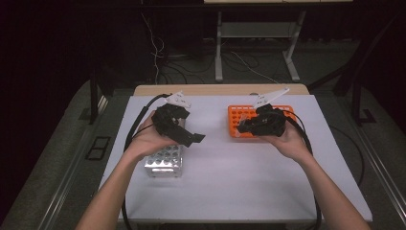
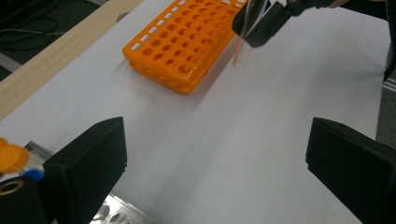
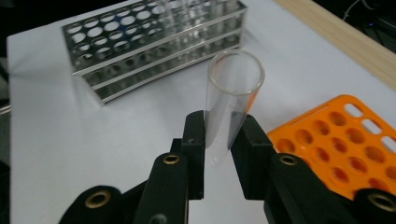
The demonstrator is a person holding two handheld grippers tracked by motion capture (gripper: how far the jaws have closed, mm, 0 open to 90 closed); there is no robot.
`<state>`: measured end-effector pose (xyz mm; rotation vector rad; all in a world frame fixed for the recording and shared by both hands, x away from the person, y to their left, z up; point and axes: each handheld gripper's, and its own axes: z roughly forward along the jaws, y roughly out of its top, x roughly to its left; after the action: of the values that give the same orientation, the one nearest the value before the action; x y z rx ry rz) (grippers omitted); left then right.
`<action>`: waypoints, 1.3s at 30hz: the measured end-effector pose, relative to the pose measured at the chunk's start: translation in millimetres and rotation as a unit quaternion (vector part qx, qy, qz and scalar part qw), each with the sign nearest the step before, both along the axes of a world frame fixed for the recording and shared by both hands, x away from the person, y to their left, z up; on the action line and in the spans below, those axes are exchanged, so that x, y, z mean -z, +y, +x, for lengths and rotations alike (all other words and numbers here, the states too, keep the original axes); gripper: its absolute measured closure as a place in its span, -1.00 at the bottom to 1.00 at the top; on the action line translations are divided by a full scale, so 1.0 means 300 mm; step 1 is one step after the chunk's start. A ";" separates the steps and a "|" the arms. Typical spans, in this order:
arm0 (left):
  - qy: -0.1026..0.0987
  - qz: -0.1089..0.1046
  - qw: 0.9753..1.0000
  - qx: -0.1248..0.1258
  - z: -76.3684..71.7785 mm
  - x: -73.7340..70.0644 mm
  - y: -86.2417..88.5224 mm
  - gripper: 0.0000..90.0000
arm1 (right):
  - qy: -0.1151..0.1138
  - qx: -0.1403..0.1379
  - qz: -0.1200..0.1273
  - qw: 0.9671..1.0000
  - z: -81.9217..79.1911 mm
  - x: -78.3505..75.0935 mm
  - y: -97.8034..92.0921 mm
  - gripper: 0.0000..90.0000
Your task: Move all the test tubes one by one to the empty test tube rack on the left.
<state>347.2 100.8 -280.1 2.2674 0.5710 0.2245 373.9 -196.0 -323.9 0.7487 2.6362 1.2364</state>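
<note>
Glass tube (image 3: pixel 232 100) is pinched between the jaws of the right gripper (image 3: pixel 223 140), held above the white table (image 1: pixel 249 163) at the orange rack's (image 1: pixel 235 116) 9 o'clock edge. The left gripper (image 2: pixel 215 154) is held with jaws spread wide and nothing between them, over the steel rack (image 1: pixel 165 162), which is seen at 8 o'clock from the orange rack.

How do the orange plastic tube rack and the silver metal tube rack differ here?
The orange plastic tube rack is low and flat, while the silver metal tube rack is taller, built of stacked perforated plates. The orange rack lies by the right gripper, which is shut on a clear glass test tube; the metal one sits by the open left gripper. Both rest on the white table and have rows of round holes.
</note>
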 end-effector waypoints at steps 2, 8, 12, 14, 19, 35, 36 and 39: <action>-0.001 0.000 1.000 0.007 -0.002 -0.002 -0.011 -0.88 | 0.001 -0.013 -0.005 1.000 -0.017 -0.002 0.013 0.66; 0.005 0.013 0.999 0.037 -0.011 0.003 -0.053 -0.78 | 0.004 -0.049 -0.022 0.999 -0.063 0.014 0.063 0.66; 0.012 0.020 0.998 0.055 -0.016 0.008 -0.076 -0.72 | 0.006 -0.067 -0.035 0.997 -0.088 0.025 0.096 0.66; 0.014 0.021 0.998 0.062 -0.019 0.010 -0.085 -0.71 | 0.008 -0.075 -0.041 0.996 -0.099 0.029 0.112 0.66; 0.023 0.022 0.996 0.079 -0.025 0.014 -0.100 -0.63 | 0.011 -0.092 -0.046 0.995 -0.115 0.037 0.137 0.66; 0.040 0.049 0.985 0.162 -0.047 0.036 -0.164 0.23 | 0.020 -0.135 -0.052 0.989 -0.155 0.053 0.231 0.66; 0.040 0.050 0.985 0.160 -0.048 0.038 -0.166 0.30 | 0.020 -0.136 -0.052 0.989 -0.155 0.054 0.235 0.66; 0.043 0.054 0.984 0.163 -0.046 0.043 -0.169 0.46 | 0.023 -0.137 -0.048 0.989 -0.156 0.056 0.246 0.66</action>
<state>333.4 50.2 -292.9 2.4453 0.2277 -0.0070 327.2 -122.1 -340.8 0.4148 2.8865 1.1535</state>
